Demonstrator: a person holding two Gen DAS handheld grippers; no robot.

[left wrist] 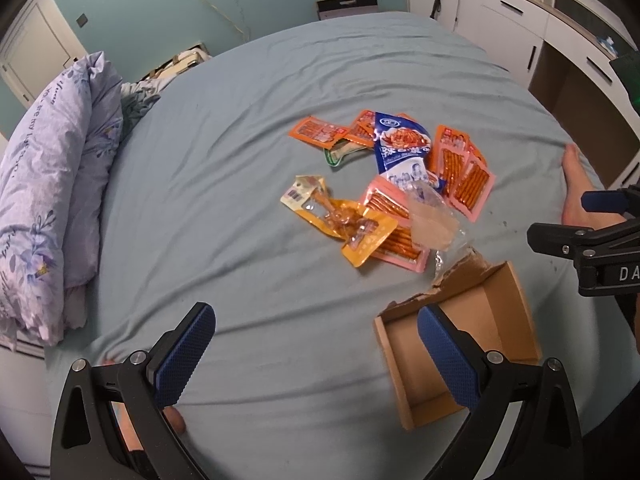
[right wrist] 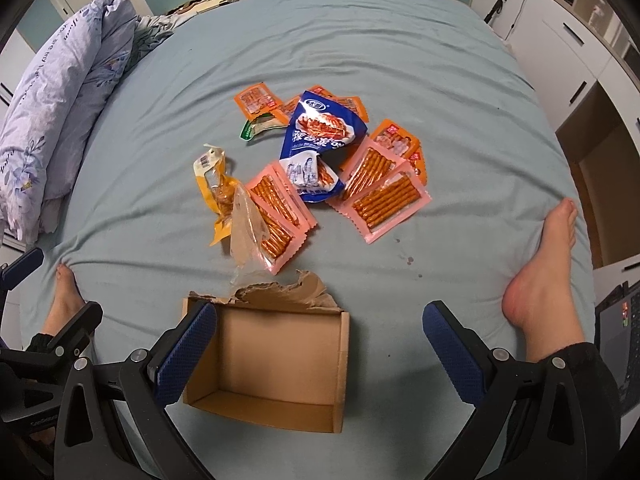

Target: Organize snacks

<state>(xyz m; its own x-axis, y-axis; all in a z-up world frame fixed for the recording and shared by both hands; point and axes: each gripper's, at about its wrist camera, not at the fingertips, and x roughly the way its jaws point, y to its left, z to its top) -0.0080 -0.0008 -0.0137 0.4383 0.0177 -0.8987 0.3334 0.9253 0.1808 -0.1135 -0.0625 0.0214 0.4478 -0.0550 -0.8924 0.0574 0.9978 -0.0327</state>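
Brown cardboard box (right wrist: 276, 364) is kept empty just ahead of the wide-apart right gripper (right wrist: 320, 356) and left gripper (left wrist: 316, 356), so snack packets (right wrist: 316, 160) farther ahead can be dropped in.

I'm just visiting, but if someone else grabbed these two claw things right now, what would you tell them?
Left gripper: open, holding nothing. Right gripper: open, holding nothing, hovering over the cardboard box.
The box sits on the bed nearest you, with nothing in it, far edge torn.
Snack packets lie heaped just beyond it, the blue bag on top.
Done: nothing packed. Left: every packet.
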